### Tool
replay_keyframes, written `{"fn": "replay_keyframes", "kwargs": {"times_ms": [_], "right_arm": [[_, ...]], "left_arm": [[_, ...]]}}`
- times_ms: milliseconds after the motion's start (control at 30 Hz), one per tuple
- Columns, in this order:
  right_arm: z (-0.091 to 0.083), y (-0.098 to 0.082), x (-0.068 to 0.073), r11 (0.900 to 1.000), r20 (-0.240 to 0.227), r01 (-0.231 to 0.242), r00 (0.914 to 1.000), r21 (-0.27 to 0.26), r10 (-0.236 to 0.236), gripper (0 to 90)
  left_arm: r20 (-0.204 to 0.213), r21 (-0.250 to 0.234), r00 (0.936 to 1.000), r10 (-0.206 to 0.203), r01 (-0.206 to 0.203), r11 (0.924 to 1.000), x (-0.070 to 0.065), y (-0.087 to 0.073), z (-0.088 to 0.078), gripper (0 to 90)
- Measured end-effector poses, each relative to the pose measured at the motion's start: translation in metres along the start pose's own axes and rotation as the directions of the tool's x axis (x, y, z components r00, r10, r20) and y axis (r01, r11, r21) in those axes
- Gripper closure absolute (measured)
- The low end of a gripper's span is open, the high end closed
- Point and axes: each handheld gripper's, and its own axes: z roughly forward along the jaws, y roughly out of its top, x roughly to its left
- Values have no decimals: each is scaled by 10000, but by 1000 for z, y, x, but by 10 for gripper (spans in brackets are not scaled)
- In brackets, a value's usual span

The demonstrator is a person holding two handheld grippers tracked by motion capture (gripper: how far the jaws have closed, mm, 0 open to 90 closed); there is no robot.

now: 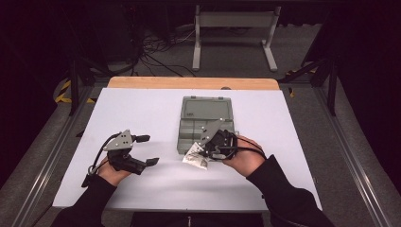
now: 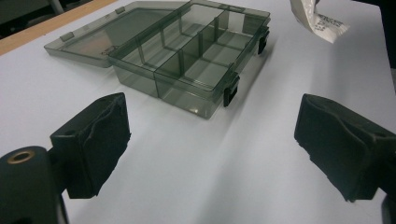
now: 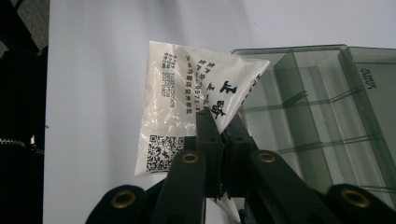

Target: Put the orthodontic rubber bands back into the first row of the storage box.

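Right tongs (image 3: 219,135) pinch a white printed sachet (image 3: 187,112), held clear of the white surface (image 1: 142,113) just at the near edge of the box. Left tongs (image 1: 146,150) stand spread, nothing between them, well apart to the left. Beyond: grey compartment box (image 1: 203,135), lid (image 1: 206,109) folded back flat.
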Motion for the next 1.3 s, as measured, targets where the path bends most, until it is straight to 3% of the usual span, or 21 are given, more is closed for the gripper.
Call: {"fn": "replay_keyframes", "kwargs": {"times_ms": [700, 1300], "right_arm": [[-12, -5, -49, 9971, 736, -670, 9949, -369, 695, 875], [1, -15, -92, 9918, 1117, -1192, 9860, -463, 1237, 874]], "left_arm": [[-39, 35, 10000, 16, -16, 10000, 1, 0, 0, 111], [-61, 30, 10000, 45, -45, 10000, 2, 0, 0, 112]]}}
